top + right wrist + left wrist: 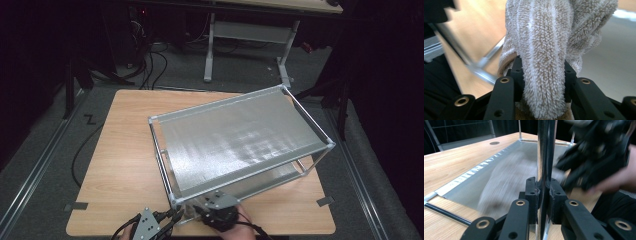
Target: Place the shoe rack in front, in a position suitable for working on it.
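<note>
Left gripper (pixel 543 192) clamped on rack (pixel 240 135) corner post, steadying stiff light frame on worktop (pixel 120 150). Right gripper (pixel 541 72) pinching towel (pixel 549 50) at rack's near corner: soft, limp, grippy; hold bunched fold.

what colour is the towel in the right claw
Beige with paler cream stripes; the towel shows best in the right gripper view.

Rack (pixel 240 140): shiny metal tubes, matt silver textured shelves. Desk (pixel 125 150) under it: smooth wood grain. Towel (pixel 549 50) by rack's near corner: fluffy beige terry cloth.
</note>
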`<state>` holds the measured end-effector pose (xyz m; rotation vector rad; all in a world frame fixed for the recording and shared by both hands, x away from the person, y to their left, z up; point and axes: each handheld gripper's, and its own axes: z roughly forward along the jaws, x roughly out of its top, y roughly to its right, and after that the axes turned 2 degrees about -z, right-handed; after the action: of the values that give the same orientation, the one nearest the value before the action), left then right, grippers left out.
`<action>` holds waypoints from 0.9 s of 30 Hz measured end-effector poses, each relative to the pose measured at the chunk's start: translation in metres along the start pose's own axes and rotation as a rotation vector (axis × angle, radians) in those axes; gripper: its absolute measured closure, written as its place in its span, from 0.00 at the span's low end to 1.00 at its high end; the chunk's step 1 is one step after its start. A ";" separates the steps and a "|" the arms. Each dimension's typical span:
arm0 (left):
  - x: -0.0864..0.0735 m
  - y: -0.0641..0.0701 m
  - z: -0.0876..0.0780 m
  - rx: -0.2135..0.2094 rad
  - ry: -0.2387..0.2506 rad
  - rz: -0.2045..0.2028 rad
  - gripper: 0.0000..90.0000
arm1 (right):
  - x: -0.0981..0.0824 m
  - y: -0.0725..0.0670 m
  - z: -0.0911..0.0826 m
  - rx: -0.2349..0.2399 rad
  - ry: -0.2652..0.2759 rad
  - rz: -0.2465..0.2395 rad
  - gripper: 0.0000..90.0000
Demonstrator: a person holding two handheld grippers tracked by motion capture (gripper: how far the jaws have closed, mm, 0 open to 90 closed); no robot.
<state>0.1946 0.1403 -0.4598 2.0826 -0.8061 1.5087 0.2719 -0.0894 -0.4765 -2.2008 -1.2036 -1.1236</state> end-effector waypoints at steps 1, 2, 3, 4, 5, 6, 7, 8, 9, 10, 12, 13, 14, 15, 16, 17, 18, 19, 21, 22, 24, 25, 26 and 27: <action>0.000 0.000 0.000 -0.001 0.000 0.000 0.90 | -0.003 0.009 -0.011 -0.024 0.001 0.023 0.73; 0.000 0.000 0.000 -0.001 0.001 -0.001 0.90 | -0.005 0.015 -0.017 -0.043 0.009 0.025 0.73; 0.000 0.000 0.000 0.000 0.001 -0.001 0.89 | -0.010 0.024 -0.028 -0.081 0.010 0.036 0.73; 0.000 0.000 0.000 0.000 0.002 -0.001 0.89 | -0.016 0.031 -0.036 -0.106 0.005 0.051 0.73; 0.000 0.000 0.001 -0.001 0.002 -0.002 0.89 | -0.021 0.037 -0.042 -0.127 0.002 0.057 0.73; 0.000 -0.001 0.001 -0.001 0.002 -0.002 0.89 | -0.030 0.047 -0.053 -0.165 -0.009 0.065 0.72; 0.000 -0.001 0.001 -0.002 0.001 -0.003 0.89 | -0.038 0.054 -0.061 -0.197 -0.023 0.075 0.72; 0.001 -0.002 0.002 -0.006 0.000 -0.005 0.89 | -0.055 0.069 -0.076 -0.282 -0.065 0.082 0.72; 0.001 -0.002 0.002 -0.006 0.000 -0.005 0.89 | -0.055 0.069 -0.076 -0.282 -0.065 0.082 0.72; 0.001 -0.003 0.002 -0.005 0.001 -0.008 0.89 | -0.061 0.075 -0.081 -0.303 -0.078 0.096 0.72; 0.001 -0.004 0.003 -0.005 0.001 -0.011 0.89 | -0.075 0.088 -0.091 -0.343 -0.113 0.141 0.72; 0.001 -0.005 0.004 -0.005 0.001 -0.010 0.89 | -0.081 0.095 -0.094 -0.354 -0.139 0.169 0.72; 0.001 -0.006 0.004 -0.005 0.000 -0.011 0.89 | -0.085 0.099 -0.095 -0.358 -0.153 0.182 0.72; 0.002 -0.006 0.006 -0.007 0.001 -0.011 0.89 | -0.087 0.103 -0.094 -0.360 -0.159 0.189 0.72; 0.002 -0.007 0.007 -0.007 0.001 -0.015 0.89 | -0.089 0.107 -0.091 -0.359 -0.168 0.189 0.72; 0.003 -0.008 0.008 -0.005 0.002 -0.014 0.89 | -0.089 0.107 -0.091 -0.359 -0.168 0.189 0.72; 0.003 -0.009 0.010 -0.005 0.003 -0.013 0.89 | -0.088 0.108 -0.089 -0.361 -0.168 0.198 0.72; 0.003 -0.010 0.011 -0.003 0.003 -0.014 0.89 | -0.087 0.110 -0.086 -0.364 -0.168 0.187 0.72; 0.004 -0.014 0.014 0.004 0.003 -0.019 0.89 | -0.085 0.112 -0.082 -0.369 -0.166 0.186 0.72; 0.005 -0.016 0.016 0.010 0.001 -0.020 0.89 | -0.084 0.114 -0.079 -0.369 -0.164 0.186 0.72; 0.006 -0.018 0.017 0.016 0.000 -0.018 0.89 | -0.080 0.118 -0.074 -0.369 -0.165 0.209 0.72; 0.006 -0.020 0.018 0.020 -0.001 -0.017 0.89 | -0.079 0.119 -0.072 -0.370 -0.161 0.208 0.72; 0.007 -0.022 0.020 0.024 0.000 -0.022 0.89 | -0.078 0.122 -0.069 -0.371 -0.160 0.204 0.72; 0.007 -0.024 0.021 0.028 0.002 -0.024 0.89 | -0.075 0.125 -0.064 -0.376 -0.157 0.193 0.72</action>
<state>0.2268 0.1431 -0.4599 2.1036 -0.7610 1.5177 0.3233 -0.2393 -0.4928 -2.6640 -0.8651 -1.1909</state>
